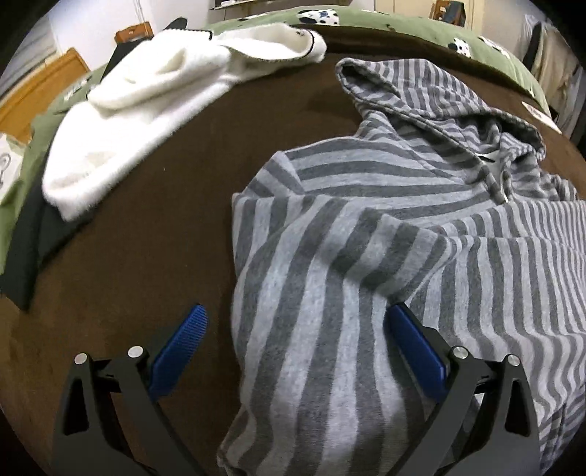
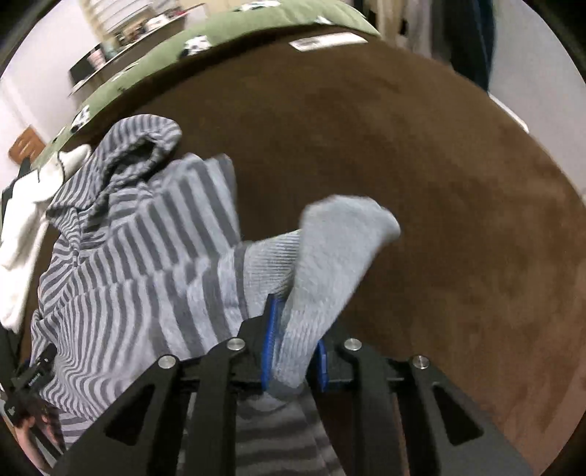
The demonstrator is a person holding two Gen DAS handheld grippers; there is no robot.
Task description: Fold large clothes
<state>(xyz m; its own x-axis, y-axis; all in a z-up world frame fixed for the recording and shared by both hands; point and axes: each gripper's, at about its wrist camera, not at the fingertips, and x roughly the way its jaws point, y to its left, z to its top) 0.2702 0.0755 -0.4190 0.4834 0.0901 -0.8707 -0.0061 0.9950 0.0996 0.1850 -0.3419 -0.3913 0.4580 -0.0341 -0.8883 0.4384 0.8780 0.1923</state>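
Right claw (image 2: 293, 342): pinching narrow on the plain grey ribbed cuff (image 2: 315, 293) of the striped hoodie (image 2: 139, 263), blue pads (image 2: 270, 340) pressing the fabric from both sides.
Cuff end: poking up and forward past the right fingertips, flopping over toward the right, lifted clear of the brown blanket (image 2: 439, 183).
Sleeve behind the cuff: trailing left and down from the right claw into the striped body; also bunching beneath the black linkage.
Left claw (image 1: 296, 326): spreading wide, gripping nothing.
Left claw's right pad (image 1: 414, 351): touching or sinking into a fold of the hoodie (image 1: 366, 256).
Left claw's left pad (image 1: 179, 351): hanging over bare brown blanket (image 1: 183, 183), just beside the hoodie's edge.
Between the left fingers: a rumpled ridge of striped fabric running forward from the wrist.
Hood (image 1: 421, 99): lying ahead and to the right of the left claw, opening facing up, drawstring dangling near the collar.
White fleece garment (image 1: 146, 110): lying ahead and to the left of the left claw, well apart from the hoodie, partly overlapping a dark garment (image 1: 33, 234) at the blanket's left edge.
Green patterned bedding (image 1: 403, 22): showing beyond the blanket's far edge.
Wooden headboard (image 1: 40, 88): standing far left.
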